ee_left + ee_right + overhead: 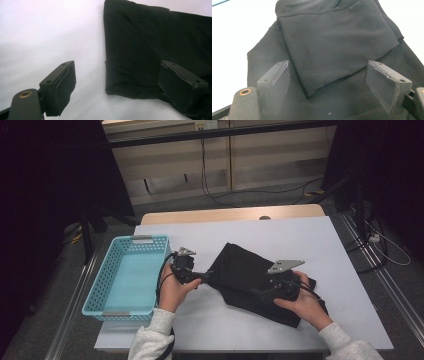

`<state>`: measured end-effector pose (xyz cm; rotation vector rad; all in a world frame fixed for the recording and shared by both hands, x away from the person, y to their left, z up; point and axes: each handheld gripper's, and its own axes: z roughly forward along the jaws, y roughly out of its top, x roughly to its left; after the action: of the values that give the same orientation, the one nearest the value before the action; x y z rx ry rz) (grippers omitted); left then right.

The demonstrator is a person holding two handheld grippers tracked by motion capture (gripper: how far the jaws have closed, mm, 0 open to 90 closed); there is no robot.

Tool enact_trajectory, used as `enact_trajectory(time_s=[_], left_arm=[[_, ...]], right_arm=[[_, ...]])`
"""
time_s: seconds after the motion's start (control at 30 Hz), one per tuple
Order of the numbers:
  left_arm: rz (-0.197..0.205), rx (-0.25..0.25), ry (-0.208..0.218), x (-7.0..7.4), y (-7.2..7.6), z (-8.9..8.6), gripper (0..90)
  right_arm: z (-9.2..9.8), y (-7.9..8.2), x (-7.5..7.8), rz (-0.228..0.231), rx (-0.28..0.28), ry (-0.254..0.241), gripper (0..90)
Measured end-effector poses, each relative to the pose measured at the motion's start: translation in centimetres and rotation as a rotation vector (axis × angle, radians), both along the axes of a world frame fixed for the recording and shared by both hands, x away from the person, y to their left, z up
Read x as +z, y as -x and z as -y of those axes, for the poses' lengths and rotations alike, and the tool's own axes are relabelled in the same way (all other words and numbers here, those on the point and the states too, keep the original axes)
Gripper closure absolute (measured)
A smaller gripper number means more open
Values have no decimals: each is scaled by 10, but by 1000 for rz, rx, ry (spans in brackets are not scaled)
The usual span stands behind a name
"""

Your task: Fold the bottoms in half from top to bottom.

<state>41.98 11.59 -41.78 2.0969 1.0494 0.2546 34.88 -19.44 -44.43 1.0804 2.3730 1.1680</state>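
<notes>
I see the black cloth (250,277) lying folded on the white table (310,240), to the right of the blue basket (127,272), its long axis running on a slant from its far-left corner down toward its near-right corner. Left of the cloth, my left gripper (202,277) points right at the cloth's left edge; its jaws stand wide apart and have just been opening a little further, one over bare table, the other over the fabric, with the cloth's near-left corner (110,91) between them and no pad pressing on it. On the cloth's near-right part, my right gripper (257,292) points left over the fabric with its jaws wide apart, a folded upper layer (337,50) lying between them, nothing clamped. Beyond the cloth the table ends at a wooden edge (225,214), then grey floor with cables (215,195).
</notes>
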Motion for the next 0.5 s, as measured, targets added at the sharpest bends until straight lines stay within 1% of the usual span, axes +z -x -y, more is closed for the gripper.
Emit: enact_trajectory(time_s=[0.03, 0.1, 0.23, 0.27, 0.37, 0.43, 0.47, 0.5], left_arm=[[2, 2, -2, 0, 0, 0, 154], [6, 4, -4, -1, 1, 1, 154], [-2, 2, -4, -1, 1, 1, 153], [2, 5, -4, -1, 1, 1, 153], [5, 6, -6, 0, 1, 0, 150], [8, 8, -9, 1, 1, 0, 147], [8, 8, -9, 1, 1, 0, 147], [5, 7, -3, 1, 2, 1, 147]], right_arm=[[0, 0, 0, 0, 7, 1, 233], [-2, 1, 0, 5, 11, 3, 250], [-3, 0, 0, 3, 17, 4, 320], [-4, 0, 0, 2, 20, 0, 335], [-6, 1, -1, -2, 22, 14, 402], [-8, 2, -1, -7, 37, 2, 436], [-8, 2, -1, -7, 37, 2, 436], [-10, 2, -1, -5, 42, 8, 470]])
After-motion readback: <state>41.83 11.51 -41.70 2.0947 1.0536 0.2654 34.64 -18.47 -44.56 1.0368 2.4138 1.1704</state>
